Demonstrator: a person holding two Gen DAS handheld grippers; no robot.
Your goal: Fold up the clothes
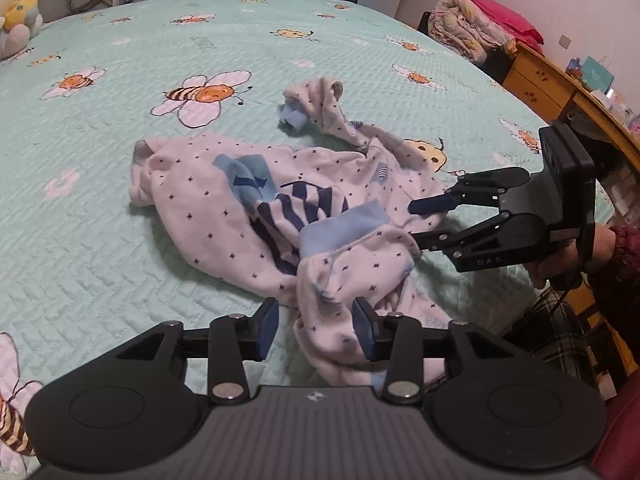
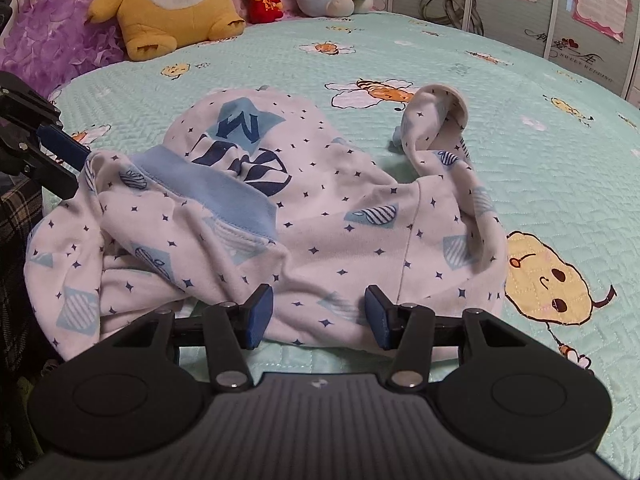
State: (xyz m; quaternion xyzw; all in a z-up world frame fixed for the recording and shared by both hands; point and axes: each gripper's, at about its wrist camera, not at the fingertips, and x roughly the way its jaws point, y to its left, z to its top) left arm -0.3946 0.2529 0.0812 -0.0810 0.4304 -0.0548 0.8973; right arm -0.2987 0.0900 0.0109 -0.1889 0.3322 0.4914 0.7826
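A small white garment (image 1: 224, 200) with dark stars, light blue trim and a striped letter print lies crumpled on the mint bee-print bedspread (image 1: 120, 240). One sleeve (image 1: 328, 108) trails off to the far side. My left gripper (image 1: 316, 320) stands open at the near hem; a fold of cloth lies between its fingers, and the left pad (image 1: 266, 322) is clear of it. My right gripper (image 1: 420, 220) comes in from the right, open at the garment's edge. In the right wrist view the garment (image 2: 320, 208) fills the middle, my right gripper (image 2: 318, 312) is open over its near edge, and my left gripper (image 2: 74, 164) is at the left.
Plush toys (image 2: 172, 4) line the head of the bed. A wooden desk (image 1: 552, 88) and a rolled quilt (image 1: 468, 24) stand beyond the bed's right edge. A person's hand (image 1: 568, 256) holds the right gripper. Plaid cloth (image 2: 16, 216) hangs at the near edge.
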